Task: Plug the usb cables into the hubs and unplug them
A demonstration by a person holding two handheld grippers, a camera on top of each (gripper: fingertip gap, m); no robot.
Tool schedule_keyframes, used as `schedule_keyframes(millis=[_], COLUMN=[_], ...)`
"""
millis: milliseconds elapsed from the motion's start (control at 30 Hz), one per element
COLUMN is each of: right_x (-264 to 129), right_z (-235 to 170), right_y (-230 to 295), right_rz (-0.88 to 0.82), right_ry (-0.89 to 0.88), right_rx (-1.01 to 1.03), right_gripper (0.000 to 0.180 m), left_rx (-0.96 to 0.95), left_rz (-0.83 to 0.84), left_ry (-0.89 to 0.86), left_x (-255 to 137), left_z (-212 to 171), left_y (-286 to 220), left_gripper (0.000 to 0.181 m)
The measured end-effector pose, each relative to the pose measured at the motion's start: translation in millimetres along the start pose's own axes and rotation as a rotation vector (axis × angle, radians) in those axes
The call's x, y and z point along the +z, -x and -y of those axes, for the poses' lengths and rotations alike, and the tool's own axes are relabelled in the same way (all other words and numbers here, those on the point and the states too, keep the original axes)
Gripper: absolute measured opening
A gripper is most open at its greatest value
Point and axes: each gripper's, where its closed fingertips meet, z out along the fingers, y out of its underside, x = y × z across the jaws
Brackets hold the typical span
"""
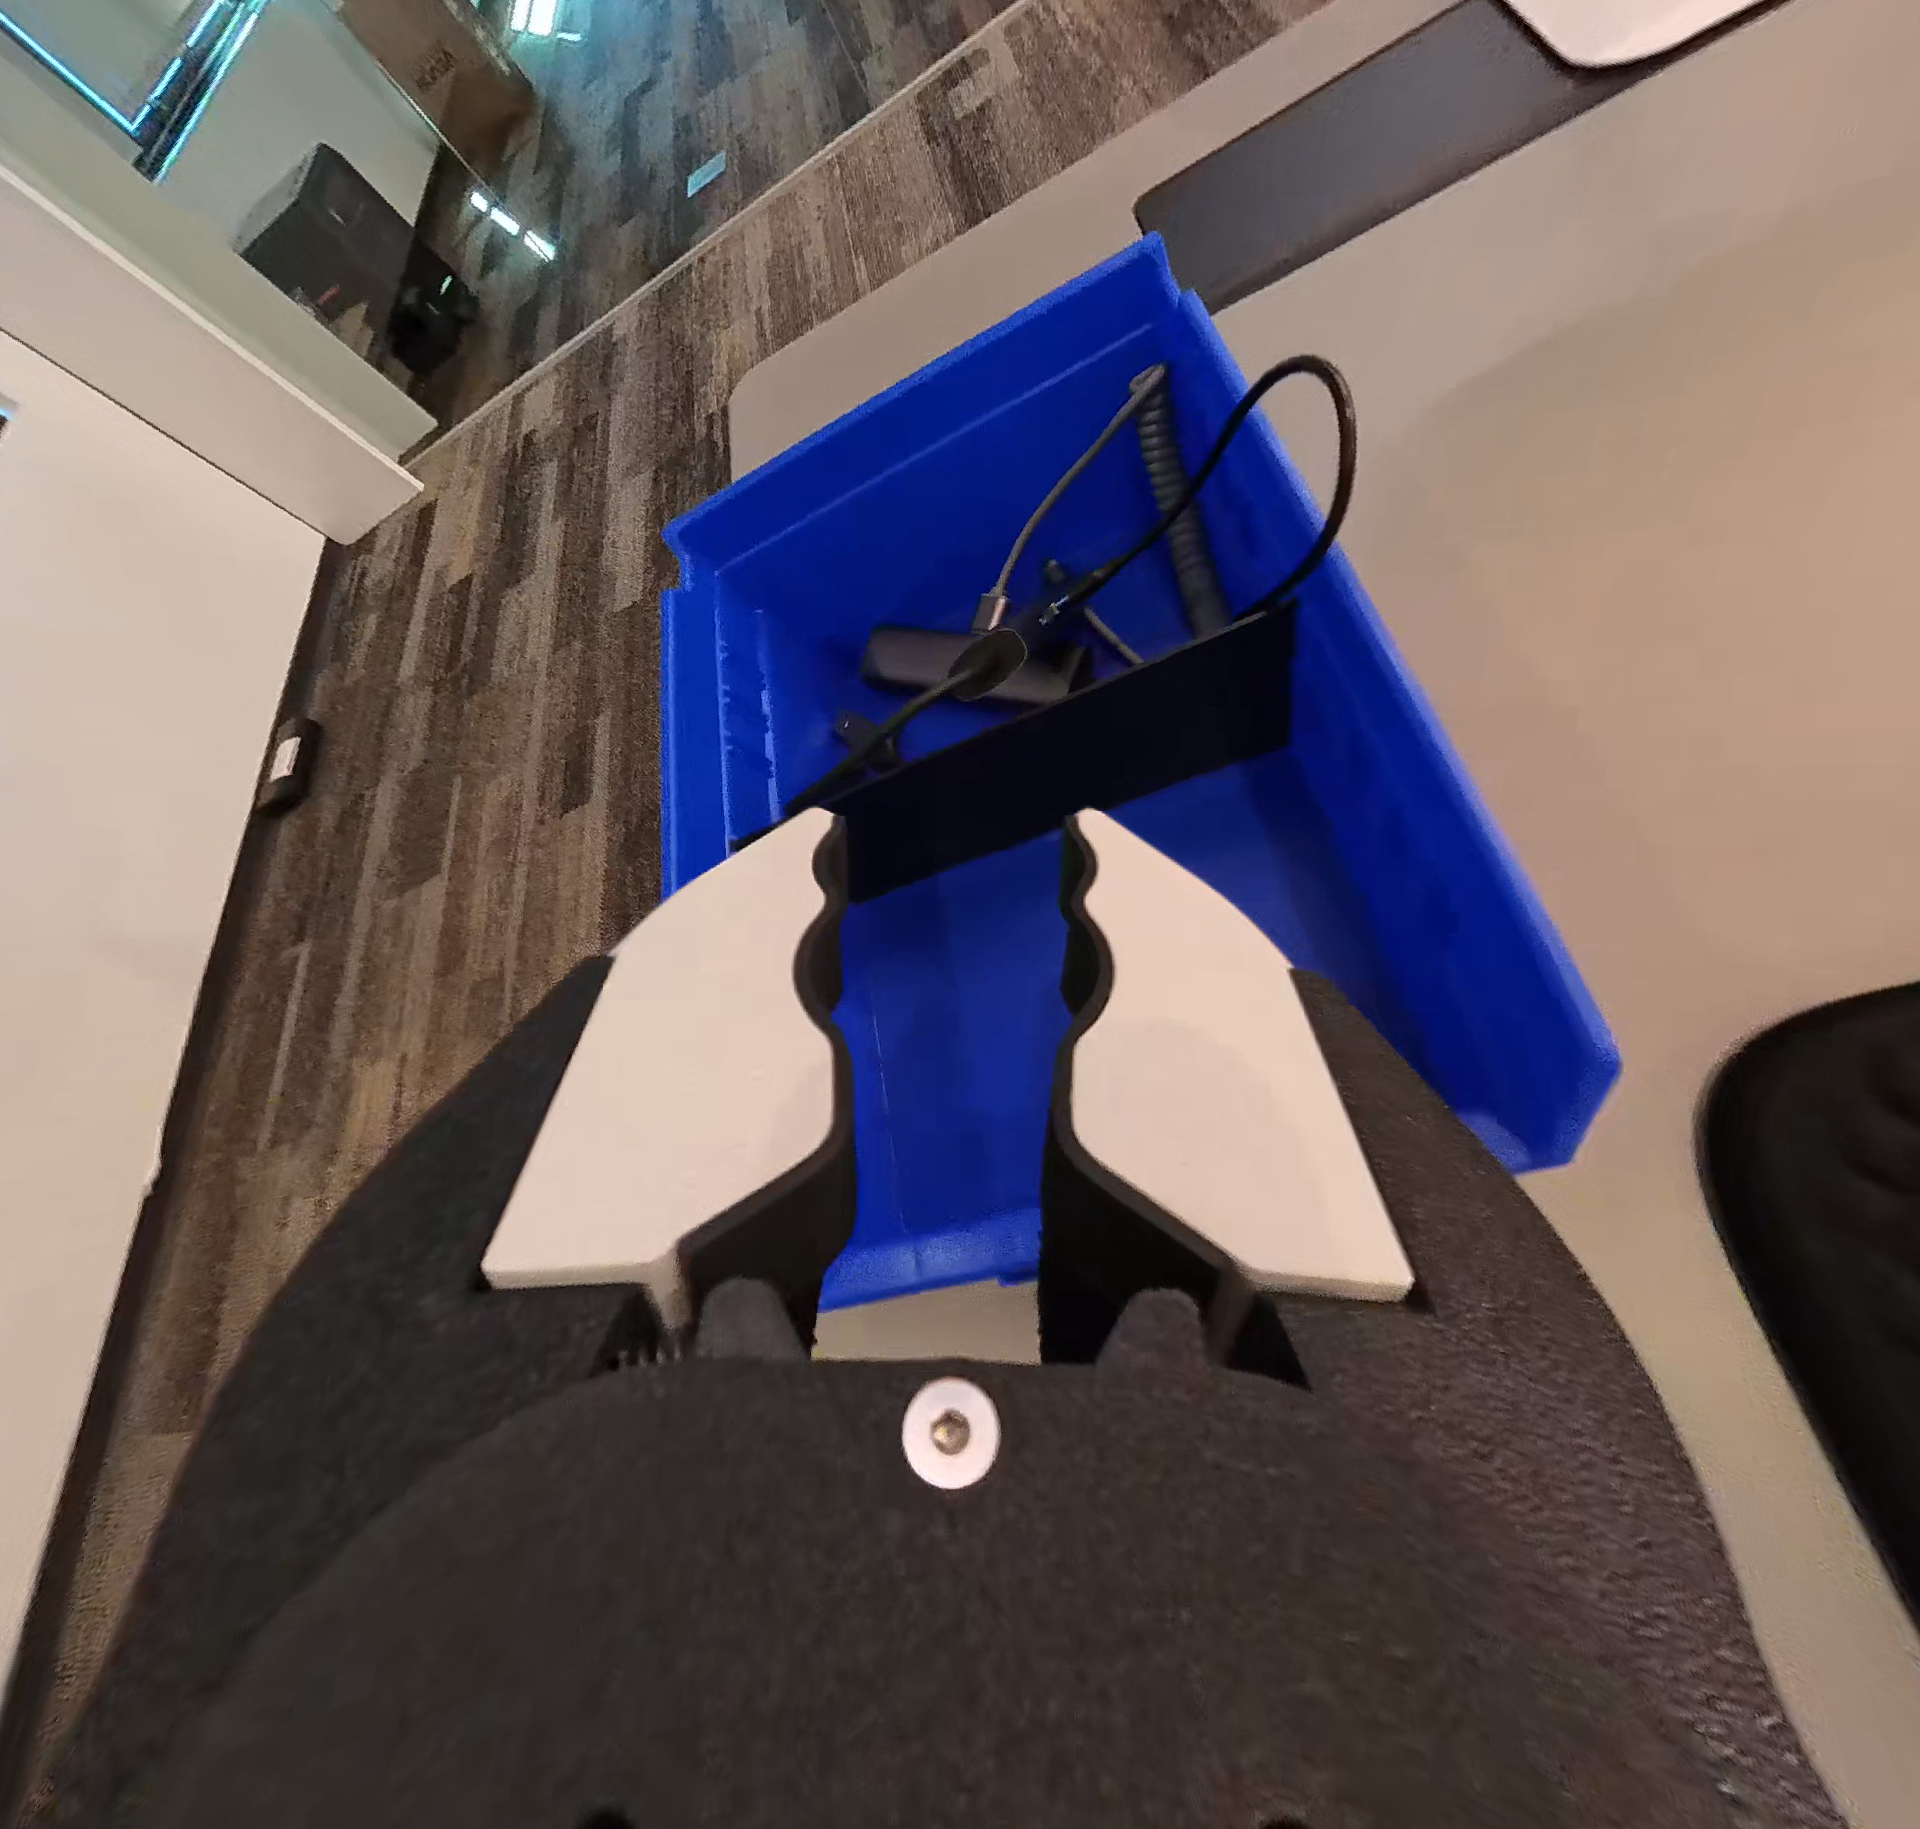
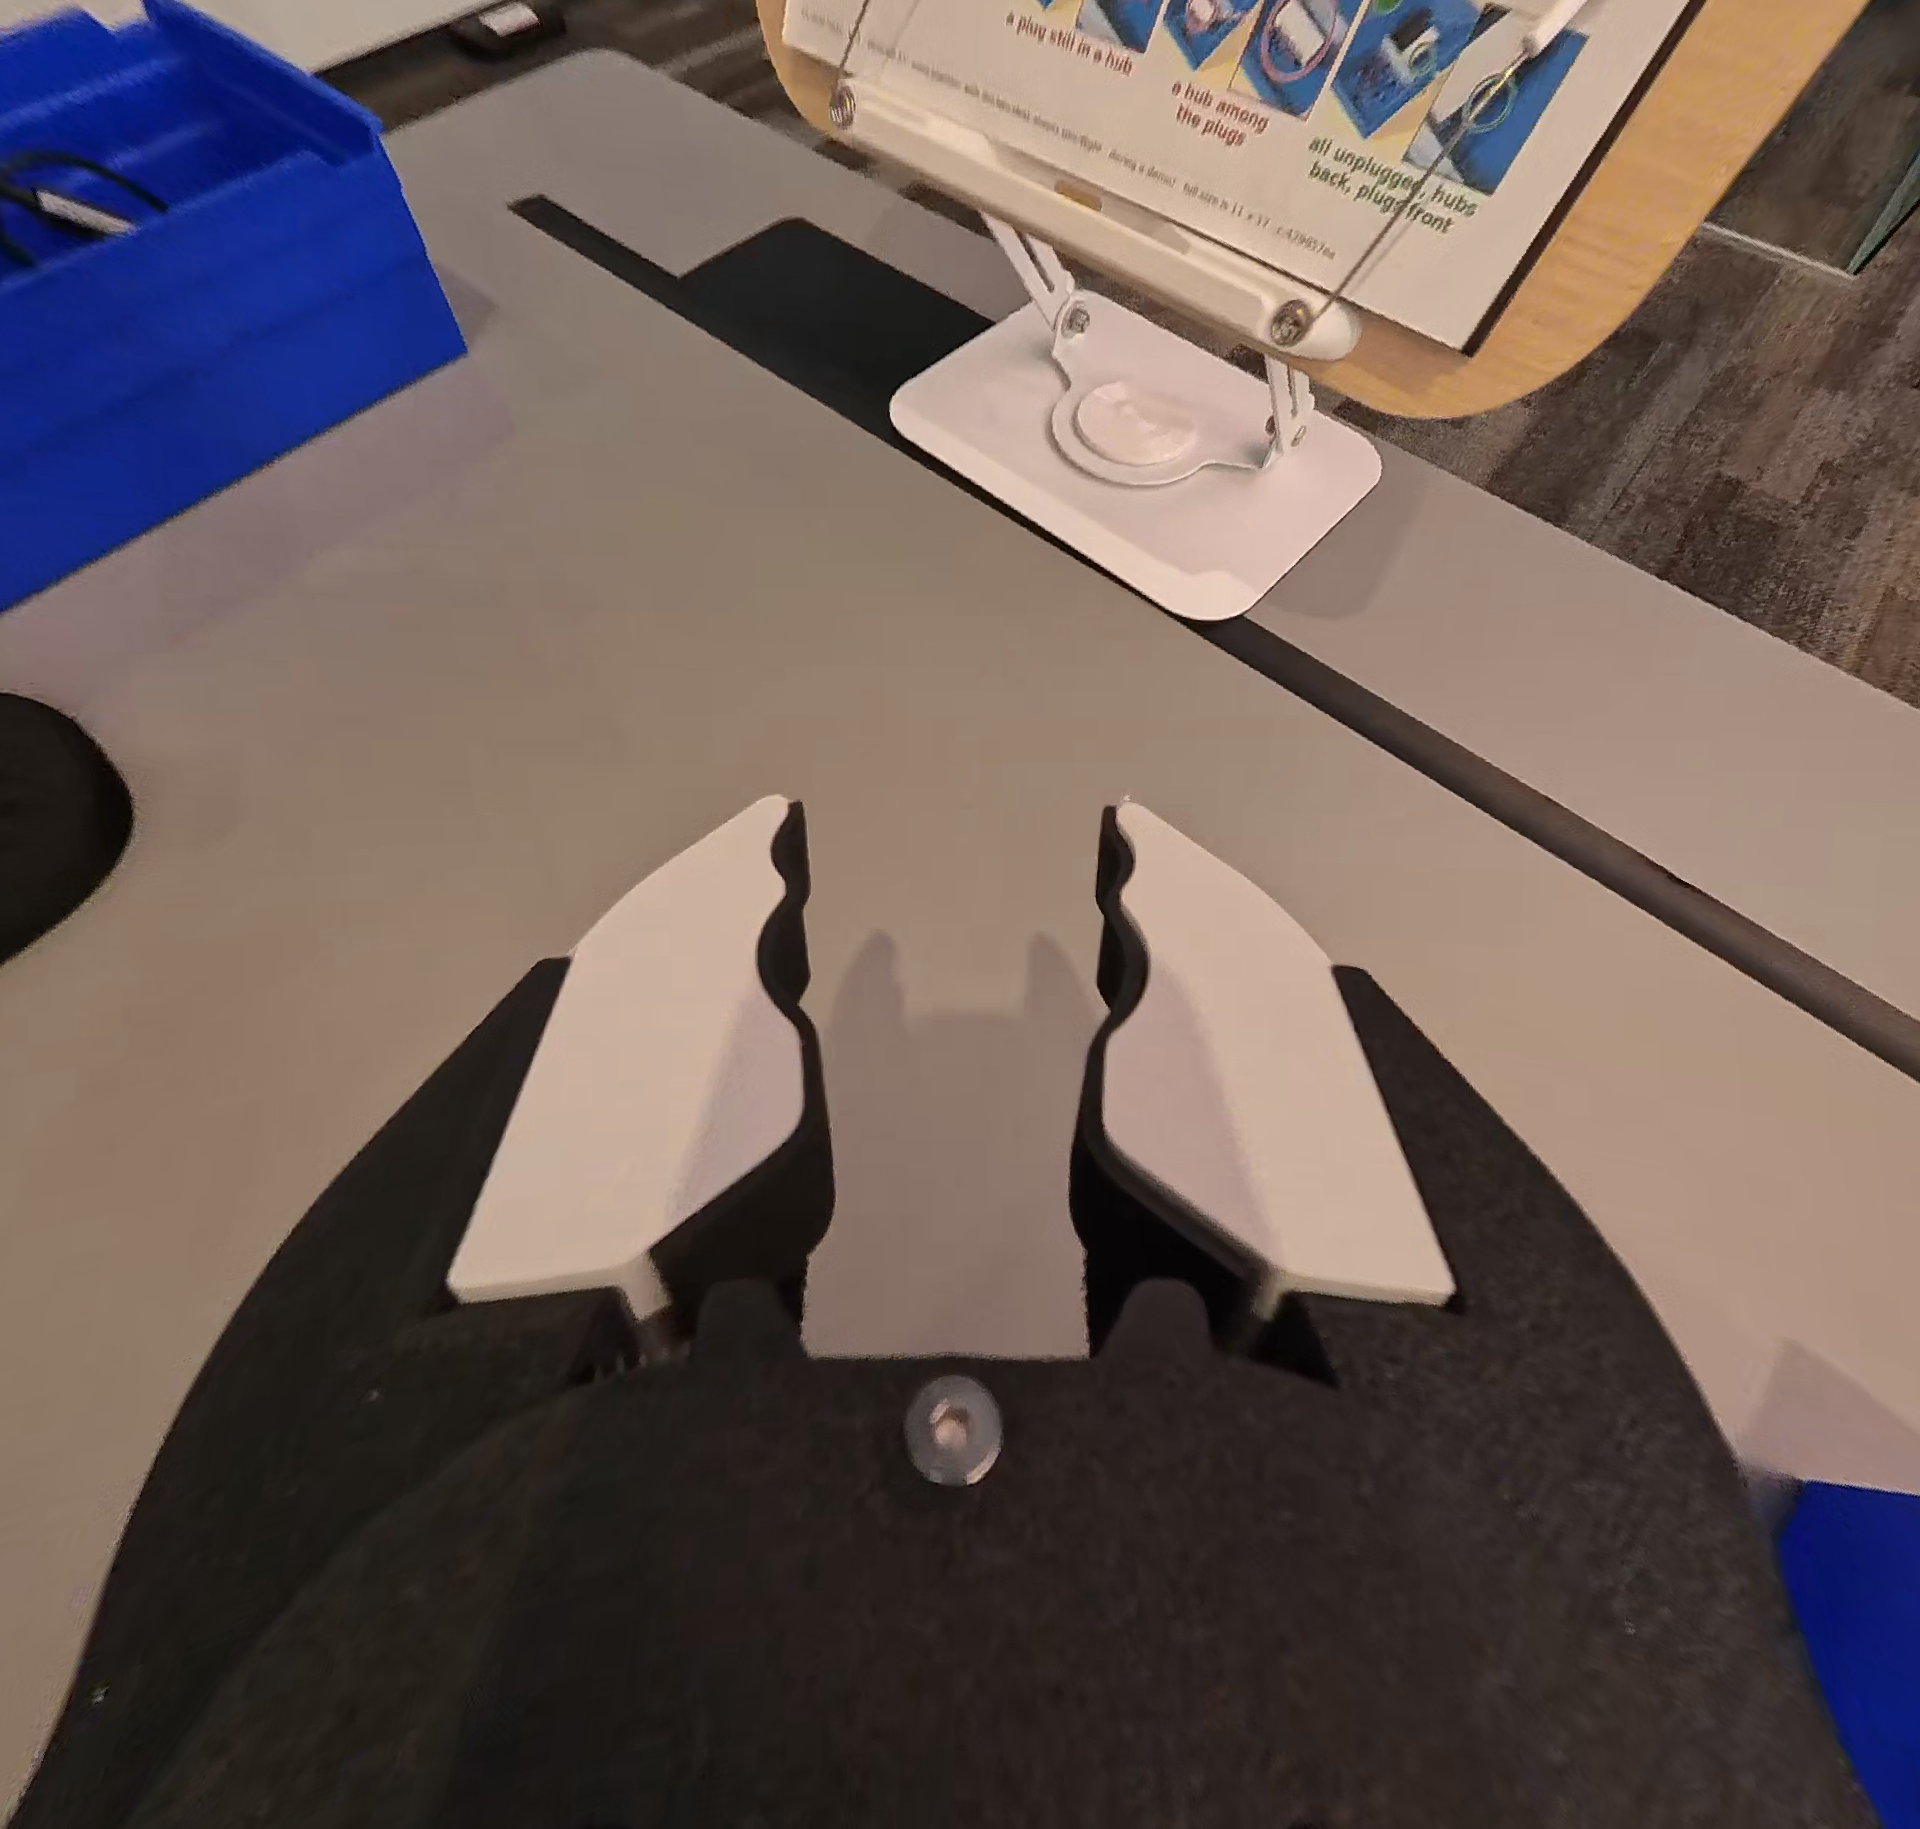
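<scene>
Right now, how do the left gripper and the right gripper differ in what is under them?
The left gripper hangs over the blue bin, aimed at its black divider; the right gripper is over bare grey table. The cables lie beyond the left gripper; a document stand lies beyond the right. Both are open and empty.

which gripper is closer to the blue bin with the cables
Left. The left gripper hangs open right over the blue bin, fingertips at its black divider. The right gripper is open over bare table, the bin off to its left.

Two black textured grippers, white wavy-edged jaws, a central silver screw
</scene>
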Motion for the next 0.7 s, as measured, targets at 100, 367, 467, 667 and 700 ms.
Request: schedule_keyframes(millis=[100, 367, 467, 667, 700], right_x=[10.6, 20.2, 19.2, 15.1, 13.9], right_z=[-3.8, -14.0, -20.1, -32.3, -33.2], right_y=[5.2, 1.8, -5.0, -13.5, -14.5], right_rz=[0.018, 0.108, 0.114, 0.122, 0.118], right_ry=[0.019, -0.052, -0.09, -0.105, -0.107], right_rx=[-0.003, 0.121, 0.171, 0.221, 0.221], right_gripper=[0.052, 0.052, 0.051, 0.05, 0.05], left_rx=[0.044, 0.341, 0.379, 0.414, 0.423], left_rz=[-0.012, -0.175, -0.226, -0.277, -0.283], left_ry=[0.004, 0.153, 0.251, 0.338, 0.363], left_x=[15.6, 74.8, 97.7, 125.9, 129.6], left_z=[3.3, 8.8, 7.9, 12.2, 9.1], left_y=[-2.0, -16.1, -19.7, -21.4, -22.6], left_gripper=[0.041, 0.043, 0.043, 0.039, 0.038])
